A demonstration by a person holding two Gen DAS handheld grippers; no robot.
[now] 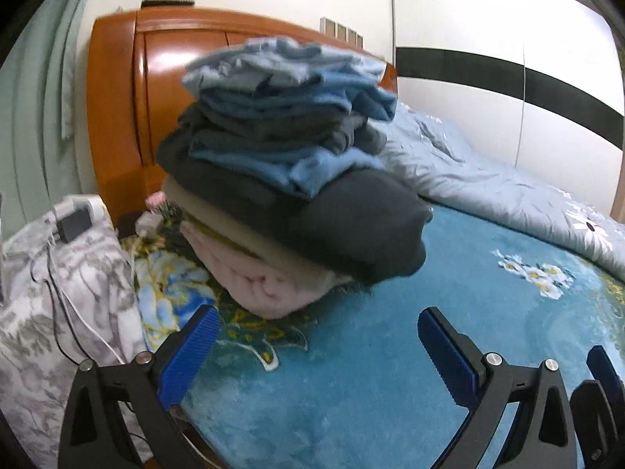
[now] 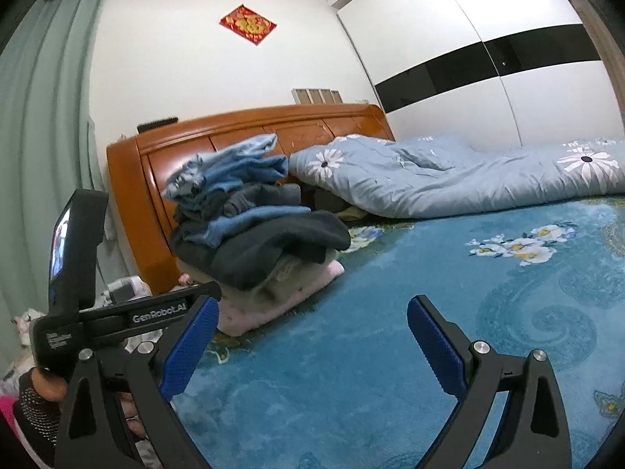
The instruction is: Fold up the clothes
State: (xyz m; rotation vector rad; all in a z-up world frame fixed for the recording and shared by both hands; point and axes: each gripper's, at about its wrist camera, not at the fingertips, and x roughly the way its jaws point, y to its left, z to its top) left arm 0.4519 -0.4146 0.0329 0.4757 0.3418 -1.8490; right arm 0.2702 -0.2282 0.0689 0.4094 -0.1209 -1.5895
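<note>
Blue, grey, beige and pink clothes stack (image 1: 289, 179); teal floral bedspread (image 1: 371, 371); orange headboard (image 1: 121, 117).

We see open teal bedspread (image 2: 351, 371) in front of both grippers, so either could pass forward unhindered there. Ahead and to the left, the tall stack of folded clothes (image 1: 285, 179) blocks the way, backed by the wooden headboard (image 2: 234, 133). The bunched quilt (image 2: 449, 172) closes off the far right, and a patterned pillow (image 1: 58, 293) with cables crowds the left edge.
</note>
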